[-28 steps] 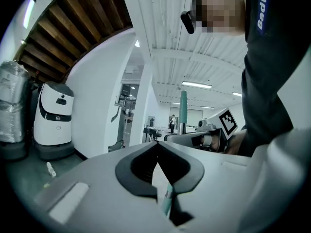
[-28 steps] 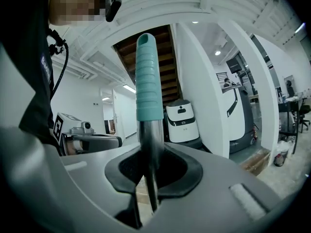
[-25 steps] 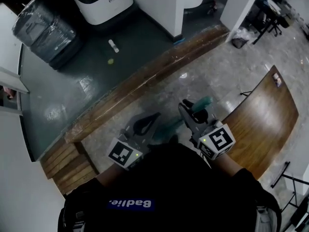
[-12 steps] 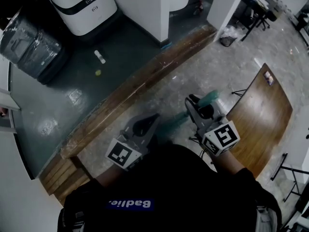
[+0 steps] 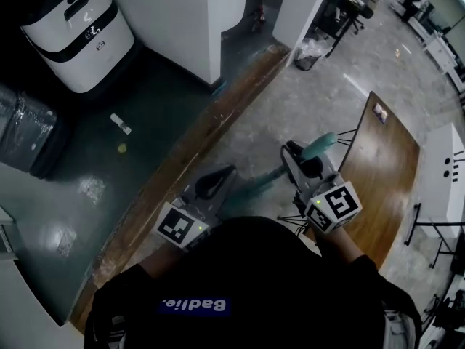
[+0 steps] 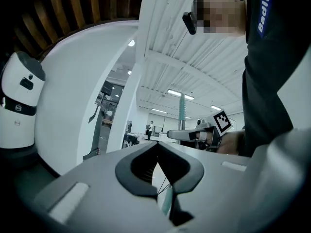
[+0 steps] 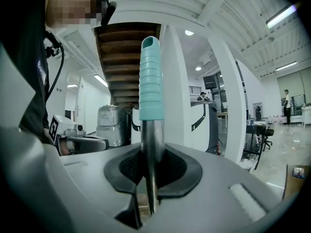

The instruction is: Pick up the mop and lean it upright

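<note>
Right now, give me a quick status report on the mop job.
Right tool shut on mop handle, just below its teal grip. Left tool shut, empty. Handle not leaned yet. Wooden table close on the right.

head view dim | gripper views bright, overhead-lit | fisheye edges | foreground blurred

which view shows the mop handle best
Right gripper view: the mop handle fills the middle, teal ribbed grip above the right gripper, whose jaws clamp its metal shaft. Head view: only a blurred teal end. Left gripper view: a thin distant pole.
</note>
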### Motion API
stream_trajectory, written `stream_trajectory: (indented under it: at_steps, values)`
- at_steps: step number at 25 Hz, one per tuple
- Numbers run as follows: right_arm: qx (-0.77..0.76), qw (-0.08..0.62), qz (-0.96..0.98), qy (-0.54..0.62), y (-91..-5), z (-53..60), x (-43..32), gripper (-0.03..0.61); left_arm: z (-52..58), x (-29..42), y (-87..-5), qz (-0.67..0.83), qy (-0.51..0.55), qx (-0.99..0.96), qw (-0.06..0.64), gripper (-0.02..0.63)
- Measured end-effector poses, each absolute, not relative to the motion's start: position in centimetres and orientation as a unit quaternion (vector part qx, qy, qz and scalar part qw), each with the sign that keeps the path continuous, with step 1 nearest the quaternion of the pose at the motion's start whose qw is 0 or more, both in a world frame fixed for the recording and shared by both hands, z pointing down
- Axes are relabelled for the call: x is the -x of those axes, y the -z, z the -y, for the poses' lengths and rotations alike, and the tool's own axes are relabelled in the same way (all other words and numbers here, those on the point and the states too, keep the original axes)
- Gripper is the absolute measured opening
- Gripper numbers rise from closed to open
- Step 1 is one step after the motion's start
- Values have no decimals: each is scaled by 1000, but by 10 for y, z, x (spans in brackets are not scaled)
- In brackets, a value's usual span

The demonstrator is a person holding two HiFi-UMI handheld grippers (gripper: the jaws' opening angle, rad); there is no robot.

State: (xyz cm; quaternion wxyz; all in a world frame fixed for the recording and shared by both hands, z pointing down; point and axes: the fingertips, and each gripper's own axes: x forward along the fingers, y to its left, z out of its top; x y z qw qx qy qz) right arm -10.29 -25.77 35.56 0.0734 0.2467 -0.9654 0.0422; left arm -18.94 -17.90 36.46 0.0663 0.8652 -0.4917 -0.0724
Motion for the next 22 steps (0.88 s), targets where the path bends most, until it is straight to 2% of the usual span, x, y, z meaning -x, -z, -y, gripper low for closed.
stream_trajectory:
  at_steps: [9,22]
  values:
    - [-302,57,951,-32,-330,303,146,57,218,242,-363,457,82,-882,76,20]
    - [-248,4,969,-8,-286,388,188,57,283,275,-370,503,59,-860,64,20]
